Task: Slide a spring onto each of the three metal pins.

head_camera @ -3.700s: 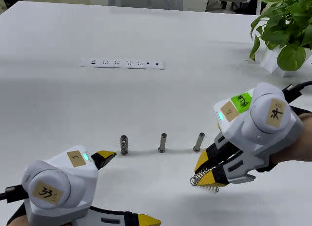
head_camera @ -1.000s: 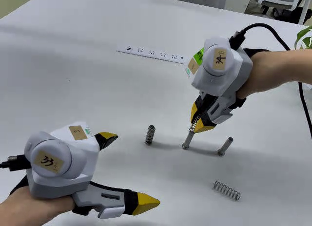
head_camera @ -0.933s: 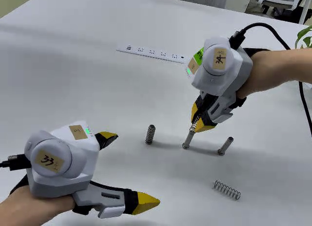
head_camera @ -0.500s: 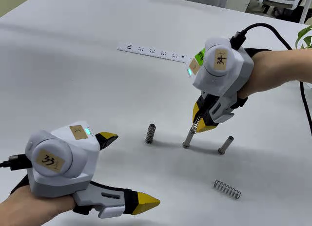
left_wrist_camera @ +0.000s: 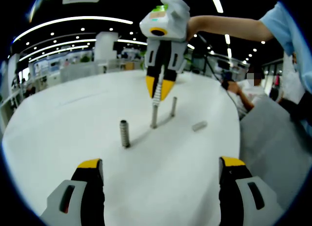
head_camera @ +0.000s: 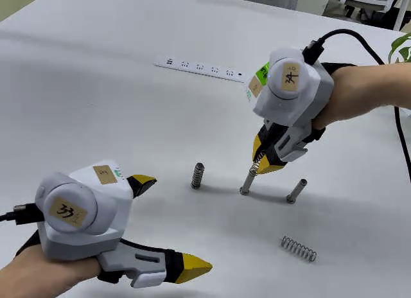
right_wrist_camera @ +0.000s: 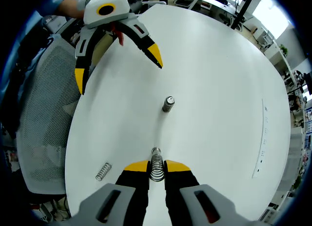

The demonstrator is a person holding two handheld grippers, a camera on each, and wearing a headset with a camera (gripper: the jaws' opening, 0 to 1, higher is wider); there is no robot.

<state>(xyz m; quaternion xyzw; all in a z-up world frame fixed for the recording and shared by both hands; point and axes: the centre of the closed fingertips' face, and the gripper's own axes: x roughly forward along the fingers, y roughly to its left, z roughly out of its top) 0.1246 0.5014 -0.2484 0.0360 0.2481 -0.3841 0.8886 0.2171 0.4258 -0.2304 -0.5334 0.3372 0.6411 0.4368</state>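
One coiled steel spring (right_wrist_camera: 156,166) is pinched in the jaws of my right gripper (head_camera: 262,166), at the top of the middle grey metal pin (head_camera: 246,183); jaws of my left gripper (head_camera: 170,224) gape wide, well apart from that pin.

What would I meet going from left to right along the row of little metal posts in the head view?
Pin wearing a spring → middle pin, with the right hand-held gripper holding the held spring at its top → bare pin.

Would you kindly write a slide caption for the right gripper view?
Right tongs hold a spring over a pin; beyond, a sprung pin and the open left tongs.
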